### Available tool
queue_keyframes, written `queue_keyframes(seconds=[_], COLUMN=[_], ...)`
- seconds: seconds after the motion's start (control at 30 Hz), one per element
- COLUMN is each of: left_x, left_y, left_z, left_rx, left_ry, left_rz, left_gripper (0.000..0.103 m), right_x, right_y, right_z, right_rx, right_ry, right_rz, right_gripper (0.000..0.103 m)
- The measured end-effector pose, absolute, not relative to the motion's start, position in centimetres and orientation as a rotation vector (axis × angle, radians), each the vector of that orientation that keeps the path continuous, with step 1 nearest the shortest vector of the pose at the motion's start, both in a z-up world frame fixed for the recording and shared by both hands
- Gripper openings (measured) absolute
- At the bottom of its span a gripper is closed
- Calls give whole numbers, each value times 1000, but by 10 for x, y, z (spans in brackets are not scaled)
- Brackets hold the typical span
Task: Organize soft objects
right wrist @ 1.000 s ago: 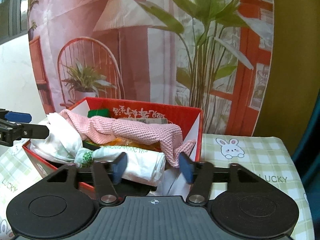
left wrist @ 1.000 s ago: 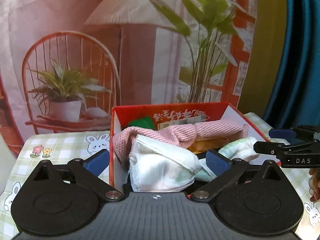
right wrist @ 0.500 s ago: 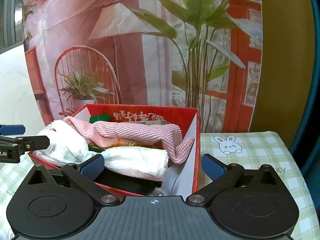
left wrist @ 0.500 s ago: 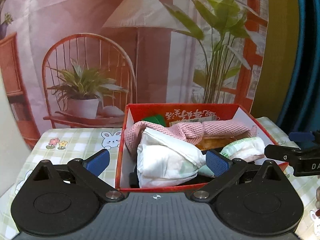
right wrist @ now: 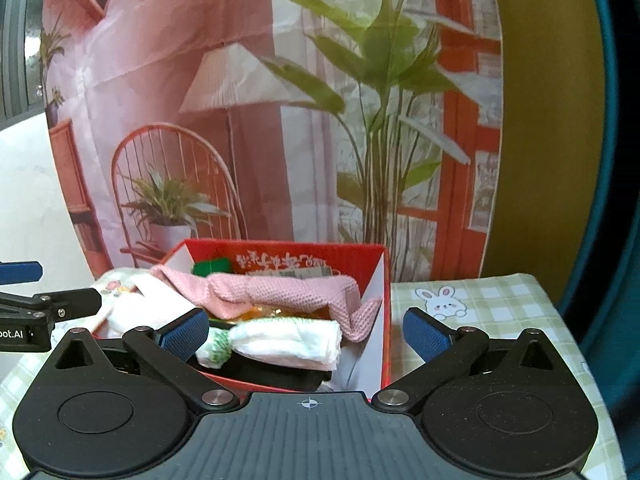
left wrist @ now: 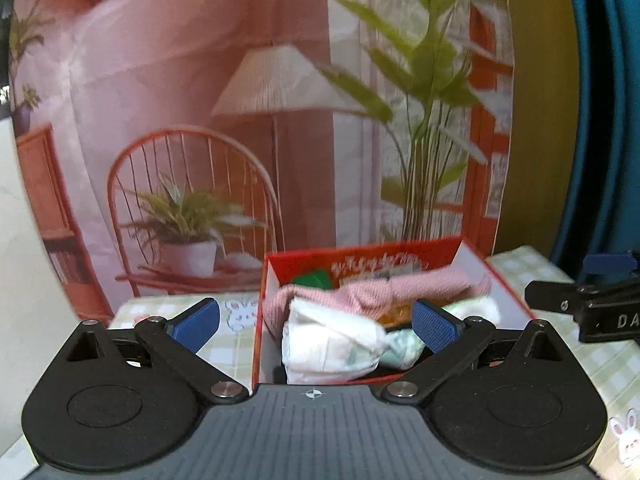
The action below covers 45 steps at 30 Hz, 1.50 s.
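Inside red box [right wrist: 382, 280]: crumpled pink cloth [right wrist: 280, 294], white diapers [right wrist: 288, 342]; both grippers wide, empty.

A waffle-knit pink cloth [right wrist: 280, 294] lies over crinkly white diapers [right wrist: 288, 342] in a glossy red cardboard box [right wrist: 384, 320] — matt checked tablecloth [right wrist: 500, 304] beneath.

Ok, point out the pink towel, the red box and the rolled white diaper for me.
pink towel [right wrist: 280, 294]: right wrist view, middle of its knitted fold.
red box [right wrist: 385, 320]: right wrist view, its right wall's top edge.
rolled white diaper [right wrist: 288, 338]: right wrist view, middle of the roll.
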<state>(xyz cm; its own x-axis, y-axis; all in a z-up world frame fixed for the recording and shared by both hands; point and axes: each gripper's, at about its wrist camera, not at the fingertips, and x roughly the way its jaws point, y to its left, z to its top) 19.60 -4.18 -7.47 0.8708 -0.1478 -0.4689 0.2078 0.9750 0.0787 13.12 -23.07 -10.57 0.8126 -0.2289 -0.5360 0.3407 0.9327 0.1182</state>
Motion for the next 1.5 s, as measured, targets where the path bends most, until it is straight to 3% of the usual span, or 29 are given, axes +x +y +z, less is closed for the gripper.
queue_keyframes(seconds=[0.33,0.63,1.5], left_x=[148,109,96], left_y=[-33,-28,-18], left_z=[11,46,44], left_rx=[68,62,73], left_ry=[354,276,272], left_rz=[-188,-169,-122], left_gripper=[103,103,103], right_x=[100,73,52], right_y=[-214,-192,-185], right_z=[-19,39,41], right_rx=[181,130,134], right_ry=[467,397,387], right_rz=[-299,-296,-323], right_gripper=[103,103,103])
